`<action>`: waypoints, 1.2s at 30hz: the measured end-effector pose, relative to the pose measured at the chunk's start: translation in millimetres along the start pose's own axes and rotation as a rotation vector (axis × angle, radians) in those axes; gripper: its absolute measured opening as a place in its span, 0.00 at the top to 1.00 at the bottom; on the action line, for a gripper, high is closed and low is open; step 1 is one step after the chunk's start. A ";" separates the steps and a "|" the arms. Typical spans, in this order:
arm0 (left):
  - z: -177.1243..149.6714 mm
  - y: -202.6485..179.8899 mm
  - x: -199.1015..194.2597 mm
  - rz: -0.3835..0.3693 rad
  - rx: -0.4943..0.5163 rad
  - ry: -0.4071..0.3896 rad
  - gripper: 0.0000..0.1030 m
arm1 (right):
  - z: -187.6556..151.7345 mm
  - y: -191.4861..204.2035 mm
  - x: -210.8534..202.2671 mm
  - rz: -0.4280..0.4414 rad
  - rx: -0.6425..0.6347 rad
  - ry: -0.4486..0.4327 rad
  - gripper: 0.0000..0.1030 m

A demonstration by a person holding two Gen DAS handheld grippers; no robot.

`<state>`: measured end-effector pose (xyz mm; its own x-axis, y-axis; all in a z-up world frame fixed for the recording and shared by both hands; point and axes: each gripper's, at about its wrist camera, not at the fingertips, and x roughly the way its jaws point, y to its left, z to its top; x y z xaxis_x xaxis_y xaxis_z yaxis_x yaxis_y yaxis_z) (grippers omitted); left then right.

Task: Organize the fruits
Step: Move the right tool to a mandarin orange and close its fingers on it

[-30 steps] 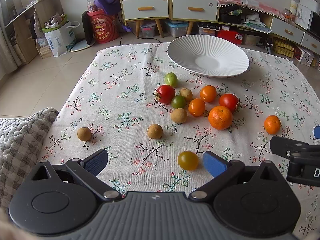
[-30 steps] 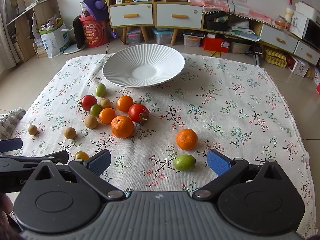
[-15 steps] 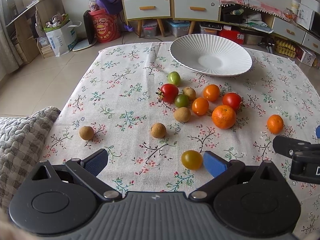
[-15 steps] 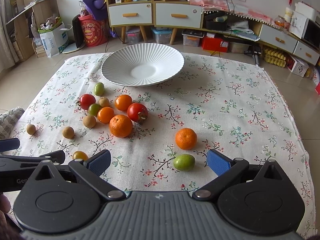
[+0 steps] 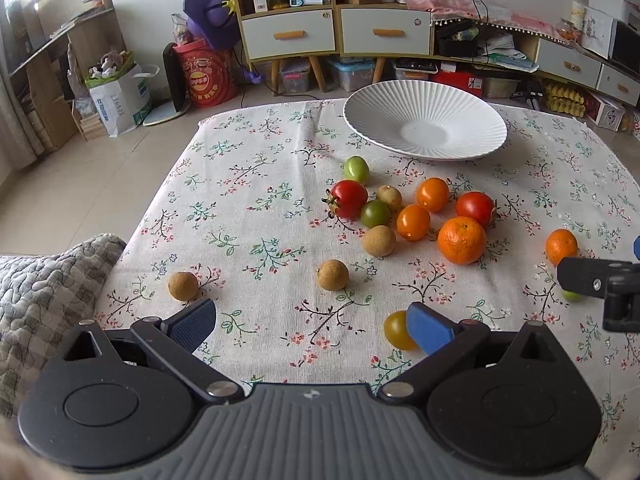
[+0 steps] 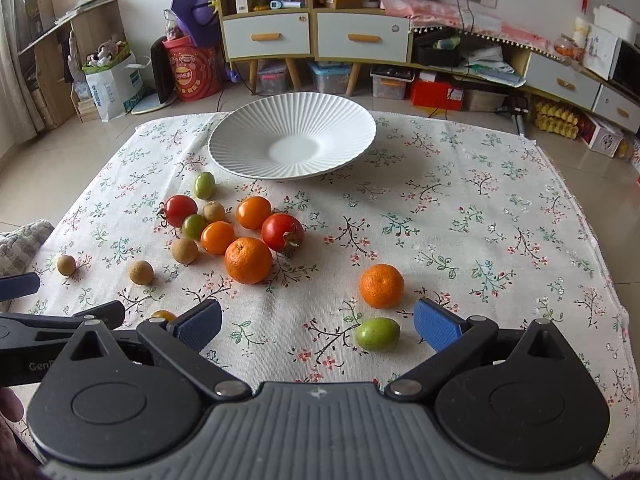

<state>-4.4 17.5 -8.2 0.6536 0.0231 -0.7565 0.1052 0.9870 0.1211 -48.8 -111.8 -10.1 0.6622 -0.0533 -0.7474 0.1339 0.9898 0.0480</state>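
A square table draped in a cream woven cloth (image 6: pixel 460 216) printed with small floral sprigs carries a wide, shallow white plate (image 6: pixel 248 128) with radial ribbing and a smooth round well; the plate sits at the far edge, near the middle, and holds nothing. Loose fruit lies on the cloth toward the left side. A glossy green tomato (image 6: pixel 204 185) lies nearest the plate; behind it clusters a red tomato (image 6: pixel 179 210) with a green calyx, a second green tomato (image 6: pixel 195 227), a dull tan longan (image 6: pixel 213 211), two smooth orange tomatoes (image 6: pixel 253 212), a larger red tomato (image 6: pixel 282 232) and a dimpled mandarin (image 6: pixel 248 260) touching it. Three more rough-skinned longans (image 6: pixel 141 272) trail toward the left edge. A second mandarin (image 6: pixel 381 285) sits apart toward the near edge, with an oval matte green fruit (image 6: pixel 377 334) just in front of it. The right gripper (image 6: pixel 318 326) hovers low over the near edge, its blue ribbed pads (image 6: pixel 436 330) spread wide, the green fruit lying between them close to the right pad and untouched. The left gripper (image 5: pixel 310 322) is likewise spread wide and holds nothing; a yellow tomato (image 5: pixel 396 330) sits just inside its right pad, partly hidden by it, and whether they touch cannot be told. A grey quilted cushion (image 5: pixel 36 292) adjoins the left edge.
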 end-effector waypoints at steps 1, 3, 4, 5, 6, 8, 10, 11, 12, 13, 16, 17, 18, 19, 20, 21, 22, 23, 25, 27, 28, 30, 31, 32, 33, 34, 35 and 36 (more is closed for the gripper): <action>-1.5 2.5 1.8 -0.015 0.006 -0.005 0.07 | -0.5 -1.3 0.6 0.012 0.004 -0.007 0.01; -4.4 7.0 5.6 -0.060 0.017 -0.009 0.07 | -2.2 -3.9 2.1 0.019 0.003 -0.022 0.01; -5.9 9.6 7.0 -0.091 0.020 -0.015 0.07 | -3.2 -4.8 3.0 0.023 -0.003 -0.031 0.01; -7.2 11.6 8.2 -0.116 0.021 -0.021 0.07 | -4.5 -5.8 4.5 0.030 -0.009 -0.036 0.01; -8.7 13.2 9.2 -0.139 0.026 -0.027 0.07 | -5.8 -7.1 6.6 0.046 -0.016 -0.039 0.01; -11.6 14.7 11.0 -0.176 0.045 -0.045 0.07 | -7.9 -9.3 11.5 0.118 -0.035 -0.041 0.01; -13.6 15.8 12.2 -0.198 0.054 -0.059 0.07 | -10.2 -13.1 15.1 0.163 -0.041 -0.051 0.01; -14.3 15.9 12.8 -0.210 0.058 -0.063 0.07 | -11.3 -16.1 16.2 0.170 -0.042 -0.058 0.01; -15.7 16.0 13.3 -0.233 0.063 -0.069 0.07 | -12.2 -19.6 16.9 0.172 -0.039 -0.066 0.01; -17.0 15.5 14.1 -0.256 0.069 -0.069 0.07 | -13.0 -23.6 18.2 0.177 -0.034 -0.069 0.01; -19.1 9.3 16.5 -0.327 0.091 -0.070 0.09 | -15.1 -36.4 24.0 0.166 -0.006 -0.078 0.04; -19.2 6.6 17.8 -0.354 0.098 -0.075 0.10 | -16.6 -40.4 26.3 0.161 0.001 -0.080 0.05; -18.7 4.0 18.4 -0.370 0.104 -0.082 0.12 | -17.4 -43.1 28.4 0.156 0.005 -0.082 0.08; -17.8 1.1 19.3 -0.392 0.113 -0.094 0.16 | -18.3 -45.6 31.3 0.150 0.005 -0.083 0.12; -17.1 -2.1 19.8 -0.406 0.124 -0.110 0.17 | -19.6 -47.0 33.7 0.145 -0.002 -0.086 0.13; -16.3 -5.2 20.8 -0.408 0.133 -0.123 0.21 | -20.9 -47.5 35.9 0.140 -0.012 -0.091 0.16; -14.9 -8.8 22.3 -0.409 0.143 -0.128 0.26 | -22.8 -48.3 39.3 0.135 -0.026 -0.093 0.21; -13.0 -13.3 24.2 -0.414 0.158 -0.130 0.28 | -24.2 -48.9 42.6 0.132 -0.040 -0.092 0.25; -11.5 -20.2 26.9 -0.422 0.177 -0.145 0.31 | -26.0 -49.9 48.7 0.128 -0.056 -0.090 0.35; -10.6 -25.3 29.7 -0.438 0.187 -0.157 0.35 | -26.4 -52.1 52.0 0.132 -0.060 -0.086 0.40; -9.8 -27.9 31.7 -0.444 0.191 -0.159 0.39 | -26.5 -53.3 52.8 0.134 -0.061 -0.086 0.42; -7.2 -33.8 38.0 -0.460 0.195 -0.157 0.45 | -26.2 -55.2 54.5 0.135 -0.067 -0.087 0.44; -5.5 -36.1 41.7 -0.470 0.192 -0.152 0.49 | -26.3 -56.1 55.0 0.133 -0.068 -0.086 0.45; -4.2 -37.8 44.6 -0.476 0.186 -0.148 0.50 | -26.4 -57.4 55.7 0.134 -0.067 -0.084 0.45; -2.5 -39.3 47.5 -0.484 0.180 -0.144 0.53 | -26.2 -59.2 56.7 0.134 -0.063 -0.081 0.46; -0.8 -42.1 49.0 -0.490 0.176 -0.141 0.56 | -26.1 -60.7 57.3 0.135 -0.055 -0.078 0.47; 1.6 -44.2 50.7 -0.492 0.172 -0.141 0.57 | -25.8 -62.1 57.8 0.139 -0.046 -0.075 0.47; 3.1 -45.5 52.1 -0.492 0.170 -0.142 0.58 | -25.3 -63.5 57.8 0.143 -0.038 -0.074 0.48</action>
<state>27.2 -26.7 -51.1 0.5902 -0.4685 -0.6574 0.5364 0.8362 -0.1143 -37.7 -174.4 -73.1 0.7252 0.0807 -0.6838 0.0068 0.9922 0.1244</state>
